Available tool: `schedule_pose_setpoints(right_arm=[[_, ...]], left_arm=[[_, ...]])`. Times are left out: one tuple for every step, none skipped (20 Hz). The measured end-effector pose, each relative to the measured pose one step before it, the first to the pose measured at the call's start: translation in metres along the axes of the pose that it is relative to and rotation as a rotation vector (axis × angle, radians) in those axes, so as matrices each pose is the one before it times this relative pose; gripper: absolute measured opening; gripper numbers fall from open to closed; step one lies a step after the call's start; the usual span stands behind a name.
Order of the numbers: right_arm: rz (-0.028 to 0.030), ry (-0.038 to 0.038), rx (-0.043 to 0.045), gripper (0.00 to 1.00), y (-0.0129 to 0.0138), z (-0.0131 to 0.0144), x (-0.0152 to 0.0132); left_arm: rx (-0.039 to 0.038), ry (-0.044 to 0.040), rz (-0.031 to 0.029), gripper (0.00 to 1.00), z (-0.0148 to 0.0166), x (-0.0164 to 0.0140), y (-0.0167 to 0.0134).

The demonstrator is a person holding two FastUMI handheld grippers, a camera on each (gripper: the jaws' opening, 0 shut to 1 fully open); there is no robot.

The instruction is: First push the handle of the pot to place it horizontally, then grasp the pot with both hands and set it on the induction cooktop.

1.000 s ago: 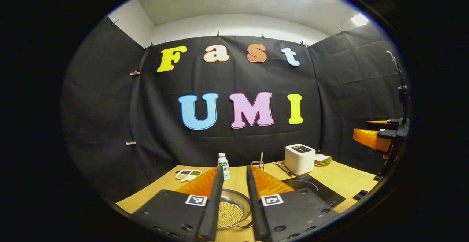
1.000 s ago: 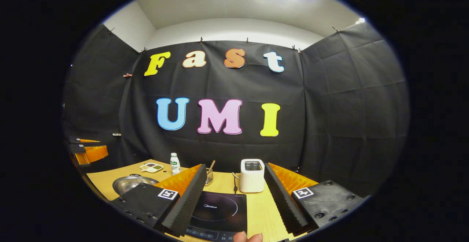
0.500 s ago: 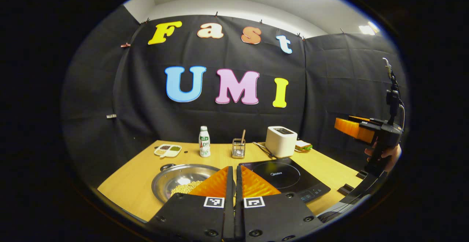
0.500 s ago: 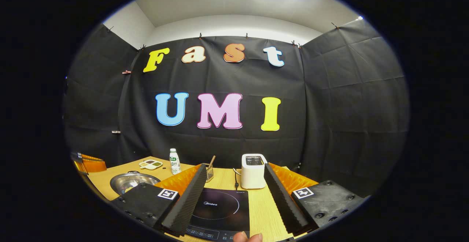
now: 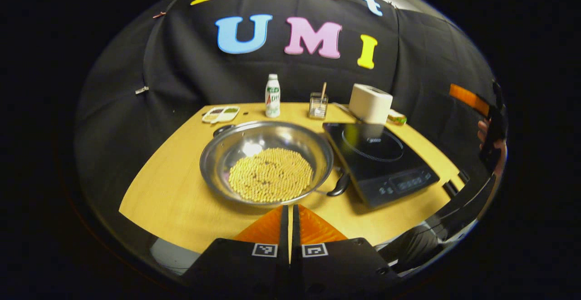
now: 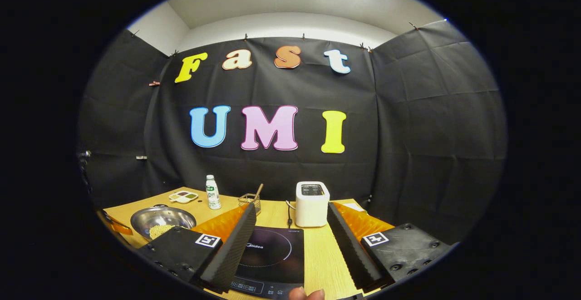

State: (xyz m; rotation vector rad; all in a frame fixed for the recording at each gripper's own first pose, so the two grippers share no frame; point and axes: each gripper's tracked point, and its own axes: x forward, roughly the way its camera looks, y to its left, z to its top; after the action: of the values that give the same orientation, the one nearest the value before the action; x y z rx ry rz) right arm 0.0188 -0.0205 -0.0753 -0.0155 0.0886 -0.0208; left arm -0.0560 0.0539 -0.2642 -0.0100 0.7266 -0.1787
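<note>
Both fingers of the left gripper [image 5: 289, 213] press together above the table's [image 5: 181, 200] near edge; the pot [image 5: 268, 161] of yellow grains sits beside the cooktop [image 5: 379, 159]. Right gripper view: right gripper [image 6: 290, 241] spread wide over the cooktop [image 6: 272, 257] (printed "Midea"), pot [image 6: 162, 220] far left.

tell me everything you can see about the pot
The pot is a wide, shallow, shiny metal pan, apparently steel, sitting upright on the wooden table just left of the induction cooktop. A layer of small yellowish beans covers its bottom. It has two dark handles: one at the near right, pointing toward the cooktop, and one at the far left rim. Nothing grips it; the left gripper hovers shut just in front.
</note>
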Motion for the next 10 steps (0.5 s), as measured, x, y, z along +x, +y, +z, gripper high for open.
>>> schedule_pose_setpoints(right_arm=[[-0.00422, 0.0004, 0.00123, 0.98, -0.00274, -0.0008, -0.00092], [-0.00614, -0.00031, -0.00152, 0.98, -0.00326, -0.00142, -0.00033], [-0.00706, -0.00123, -0.00135, 0.98, -0.00455, -0.00103, -0.00003], [-0.00568, 0.00014, -0.00077, 0.98, -0.00305, -0.00134, -0.0005], [-0.00394, 0.00132, 0.00057, 0.98, -0.00299, -0.00187, -0.00029], [-0.00479, 0.00315, 0.00109, 0.98, -0.00284, -0.00202, -0.00054], [-0.00412, 0.00412, -0.00008, 0.98, -0.00372, -0.00215, -0.00053], [-0.00371, 0.00418, -0.00103, 0.98, -0.00313, -0.00271, -0.00001], [-0.00637, 0.00318, -0.00009, 0.98, -0.00373, -0.00175, 0.00005], [-0.00482, 0.00237, 0.00326, 0.98, -0.00366, -0.00158, -0.00046]], left_arm=[[0.0072, 0.05108, -0.00467, 0.05, -0.00995, 0.00611, 0.00315], [0.00489, 0.05228, -0.00345, 0.05, -0.00801, 0.00623, 0.00464], [0.00932, 0.04085, -0.00178, 0.05, -0.00359, 0.00611, 0.0039], [0.00866, 0.04045, -0.0053, 0.05, -0.00308, 0.00774, 0.00125], [0.01025, 0.03295, -0.02029, 0.05, -0.0015, 0.00671, -0.00337], [0.00685, 0.03072, -0.02337, 0.05, -0.0025, 0.00319, -0.00341], [0.0095, 0.02891, -0.02748, 0.05, 0.00057, 0.00396, -0.00501], [0.01132, 0.01962, -0.02708, 0.05, 0.00179, 0.00338, -0.00636], [0.00829, 0.01808, -0.0192, 0.05, 0.00394, 0.00405, -0.00612], [0.00356, 0.0206, -0.00672, 0.05, 0.0035, 0.003, -0.00312]])
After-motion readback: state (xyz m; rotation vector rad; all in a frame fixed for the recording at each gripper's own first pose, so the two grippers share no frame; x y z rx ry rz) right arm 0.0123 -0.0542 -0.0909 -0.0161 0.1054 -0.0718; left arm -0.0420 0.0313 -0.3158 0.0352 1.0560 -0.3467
